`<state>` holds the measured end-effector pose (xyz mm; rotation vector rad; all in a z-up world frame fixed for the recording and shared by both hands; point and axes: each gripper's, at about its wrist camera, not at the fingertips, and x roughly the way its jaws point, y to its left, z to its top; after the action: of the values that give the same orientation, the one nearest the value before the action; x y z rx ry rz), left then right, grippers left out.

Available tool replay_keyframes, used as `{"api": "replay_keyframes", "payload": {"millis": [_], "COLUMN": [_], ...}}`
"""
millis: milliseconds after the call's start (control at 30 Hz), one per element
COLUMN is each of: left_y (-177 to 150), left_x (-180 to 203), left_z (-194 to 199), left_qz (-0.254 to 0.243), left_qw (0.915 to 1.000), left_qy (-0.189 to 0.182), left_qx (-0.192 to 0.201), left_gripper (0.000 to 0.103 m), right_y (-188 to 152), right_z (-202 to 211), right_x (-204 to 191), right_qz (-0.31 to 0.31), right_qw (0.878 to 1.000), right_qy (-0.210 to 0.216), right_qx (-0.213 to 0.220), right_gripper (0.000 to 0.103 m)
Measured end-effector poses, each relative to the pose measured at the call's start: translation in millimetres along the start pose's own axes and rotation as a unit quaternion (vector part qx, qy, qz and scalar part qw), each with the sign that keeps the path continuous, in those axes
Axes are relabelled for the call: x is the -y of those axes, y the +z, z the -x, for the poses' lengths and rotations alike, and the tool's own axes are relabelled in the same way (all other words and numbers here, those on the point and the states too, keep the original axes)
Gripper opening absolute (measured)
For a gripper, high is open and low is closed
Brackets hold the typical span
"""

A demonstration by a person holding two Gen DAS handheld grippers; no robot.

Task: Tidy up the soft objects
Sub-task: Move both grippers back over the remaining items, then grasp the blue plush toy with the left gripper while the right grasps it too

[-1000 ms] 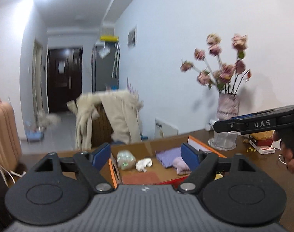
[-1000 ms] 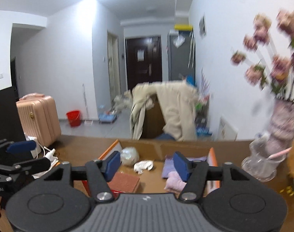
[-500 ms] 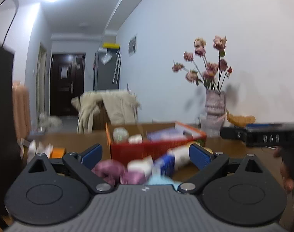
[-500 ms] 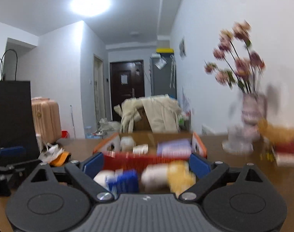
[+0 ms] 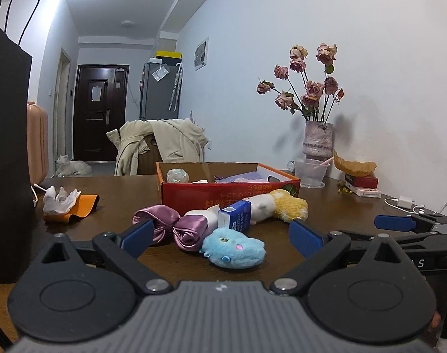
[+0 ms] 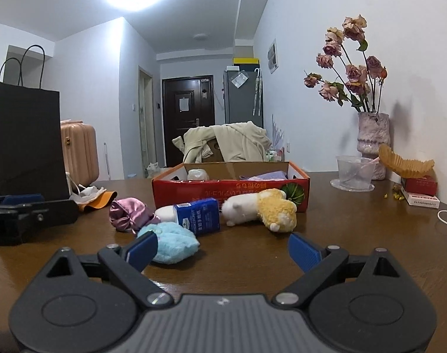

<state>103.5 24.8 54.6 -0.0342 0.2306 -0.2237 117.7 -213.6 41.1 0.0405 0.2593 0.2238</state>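
Several soft things lie on the brown table in front of a red cardboard box (image 5: 223,195) (image 6: 223,192): a light blue plush (image 5: 235,251) (image 6: 169,245), a purple satin bow (image 5: 170,228) (image 6: 129,213), and a white and yellow plush (image 5: 277,206) (image 6: 261,210). A blue and white carton (image 5: 236,219) (image 6: 198,216) stands among them. The box holds purple cloth and a pale round item. My left gripper (image 5: 222,238) hovers low, just short of the blue plush, its jaws opening and gripping nothing. My right gripper (image 6: 223,250) stands open and empty, before bare table right of the blue plush.
A tall black paper bag (image 5: 5,147) (image 6: 26,141) stands at the left. White tissue on an orange piece (image 5: 67,206) lies near it. At the right stand a vase of dried roses (image 5: 317,141), a clear plastic bowl (image 6: 354,172), small boxes and a charger cable (image 5: 405,201).
Both grippers have sunk from above the box to table level and drawn back, so the soft toys now lie before them. Both pairs of jaws stand wider.
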Motion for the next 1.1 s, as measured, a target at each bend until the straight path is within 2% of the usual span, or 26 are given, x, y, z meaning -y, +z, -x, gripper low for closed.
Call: {"api": "replay_keyframes", "payload": {"millis": [267, 500, 567, 633, 667, 700, 733, 800, 900, 967, 1067, 1100], "left_y": [-2.3, 0.5, 2.6, 4.2, 3.6, 2.3, 0.2, -4.8, -8.9, -10.9, -15.3, -16.1], "left_x": [-7.2, -30.9, -35.3, -43.2, -47.0, -50.4, -53.7, -60.5, -64.2, -65.7, -67.6, -68.4], "left_z": [-29.6, -73.7, -87.0, -104.0, -112.9, -120.1, -127.0, -138.2, -152.1, -156.0, -159.1, -159.0], "left_qz": [0.021, 0.068, 0.073, 0.079, 0.088, 0.100, 0.112, 0.137, 0.157, 0.165, 0.179, 0.182], "left_qw": [0.9992, 0.9944, 0.9930, 0.9897, 0.9859, 0.9816, 0.9776, 0.9714, 0.9657, 0.9632, 0.9589, 0.9577], "left_qy": [0.008, 0.002, 0.000, -0.014, -0.023, -0.030, -0.040, -0.055, -0.070, -0.089, -0.104, -0.108], "left_qx": [-0.034, -0.081, -0.093, -0.118, -0.140, -0.160, -0.174, -0.186, -0.194, -0.193, -0.194, -0.195], "left_gripper": [0.101, 0.099, 0.092, 0.079, 0.074, 0.065, 0.060, 0.056, 0.049, 0.040, 0.035, 0.034], "right_y": [9.7, 27.3, 32.0, 34.0, 34.3, 34.4, 33.8, 34.2, 33.6, 30.3, 23.1, 21.2], "right_z": [-21.2, -63.7, -78.2, -93.5, -102.0, -112.2, -119.1, -136.5, -160.4, -171.1, -174.4, -174.4], "right_x": [6.4, 6.8, 5.5, 2.9, 2.1, 1.7, 1.3, 2.0, 3.6, 3.6, 6.9, 9.7], "right_qz": [-0.005, -0.010, -0.014, -0.020, -0.026, -0.037, -0.046, -0.066, -0.086, -0.095, -0.122, -0.136], "right_qw": [1.000, 0.999, 0.998, 0.997, 0.995, 0.993, 0.991, 0.986, 0.979, 0.974, 0.967, 0.964], "right_qy": [-0.002, 0.017, 0.029, 0.043, 0.050, 0.058, 0.066, 0.090, 0.100, 0.109, 0.121, 0.129], "right_qx": [-0.014, -0.040, -0.052, -0.068, -0.079, -0.094, -0.103, -0.120, -0.155, -0.177, -0.186, -0.188], "right_gripper": [0.096, 0.094, 0.092, 0.088, 0.087, 0.084, 0.078, 0.072, 0.063, 0.059, 0.052, 0.044]}}
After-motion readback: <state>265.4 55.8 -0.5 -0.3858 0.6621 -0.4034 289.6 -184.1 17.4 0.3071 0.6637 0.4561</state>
